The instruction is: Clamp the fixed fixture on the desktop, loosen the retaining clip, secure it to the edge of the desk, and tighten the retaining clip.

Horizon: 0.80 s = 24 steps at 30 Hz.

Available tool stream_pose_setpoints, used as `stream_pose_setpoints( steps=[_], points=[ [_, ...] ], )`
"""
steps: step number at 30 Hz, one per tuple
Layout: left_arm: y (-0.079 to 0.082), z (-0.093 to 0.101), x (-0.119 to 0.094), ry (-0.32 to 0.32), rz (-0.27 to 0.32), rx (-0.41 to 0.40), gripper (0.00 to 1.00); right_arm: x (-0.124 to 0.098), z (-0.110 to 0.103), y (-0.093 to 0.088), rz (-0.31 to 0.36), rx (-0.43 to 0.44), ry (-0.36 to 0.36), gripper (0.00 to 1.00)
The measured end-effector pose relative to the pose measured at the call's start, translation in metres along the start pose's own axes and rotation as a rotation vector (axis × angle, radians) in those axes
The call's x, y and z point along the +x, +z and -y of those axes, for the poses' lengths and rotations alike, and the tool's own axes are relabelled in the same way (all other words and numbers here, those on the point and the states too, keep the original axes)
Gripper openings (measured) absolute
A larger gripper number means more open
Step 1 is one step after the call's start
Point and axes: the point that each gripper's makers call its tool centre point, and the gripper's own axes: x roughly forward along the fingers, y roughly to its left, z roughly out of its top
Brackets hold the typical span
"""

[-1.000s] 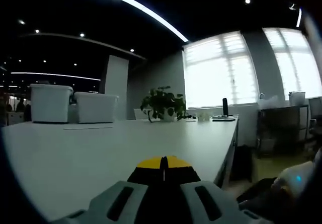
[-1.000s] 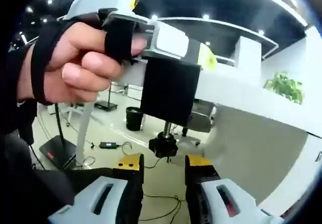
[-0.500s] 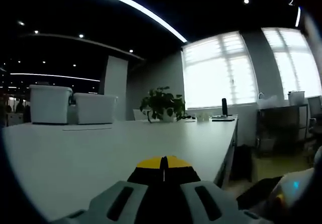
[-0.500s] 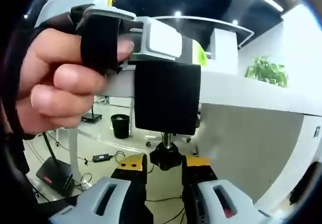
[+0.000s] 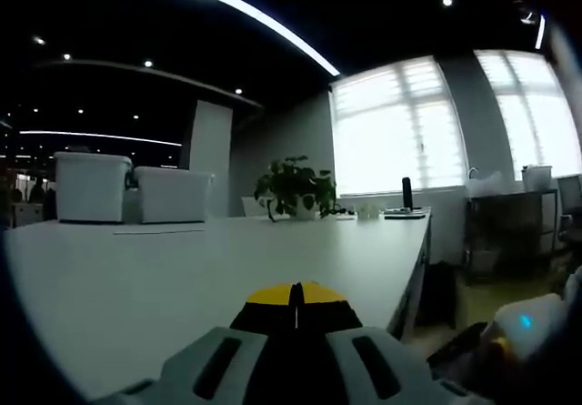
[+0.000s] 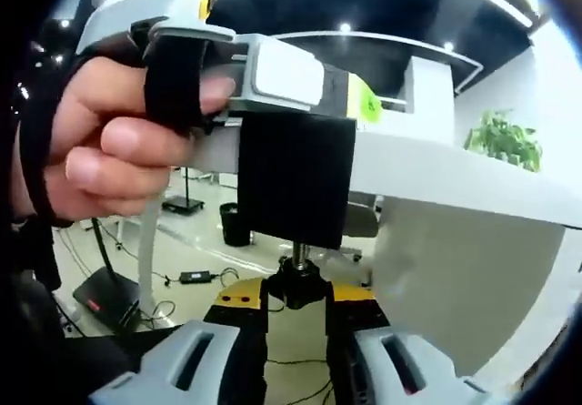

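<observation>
While the left tongs pinch the black fixture, the right tongs grip its knob.

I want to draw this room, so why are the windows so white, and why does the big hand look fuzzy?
In the left gripper view the bright arched windows are overexposed against a dark ceiling. In the right gripper view the person's hand sits very close to the fisheye lens, so it looks huge, bent and soft.

We are in an open-plan office: a long white desk crosses the frame's middle, a potted plant and storage bins at its far end, tall windows at right, ceiling light strips above.
</observation>
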Motion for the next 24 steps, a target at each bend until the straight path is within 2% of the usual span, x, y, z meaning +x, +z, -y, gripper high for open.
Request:
stream_pose_setpoints(
  steps=[5,9,12,15,17,19,24],
  points=[
    [0.0,-0.002,0.001,0.012,-0.003,-0.003,0.01,0.008,-0.001,0.0,0.018,0.005,0.205,0.21],
    [-0.001,-0.003,0.001,0.013,-0.005,-0.005,0.01,0.011,-0.004,-0.001,0.026,-0.016,0.422,0.21],
    [-0.001,-0.004,0.002,0.009,-0.003,-0.002,0.01,0.013,-0.003,0.0,0.055,-0.077,0.527,0.21],
    [-0.001,-0.006,0.004,0.013,-0.003,-0.001,0.01,0.009,-0.008,0.0,0.072,-0.072,0.618,0.21],
    [-0.001,-0.006,0.004,0.013,-0.003,-0.002,0.01,0.007,-0.009,0.0,0.106,-0.11,0.657,0.21],
    [-0.001,-0.006,0.004,0.014,-0.003,-0.002,0.01,0.009,-0.008,-0.001,0.1,-0.085,0.668,0.21],
    [-0.002,-0.008,0.005,0.024,-0.005,-0.006,0.01,0.008,-0.009,-0.001,0.125,-0.075,0.638,0.22]
  ],
)
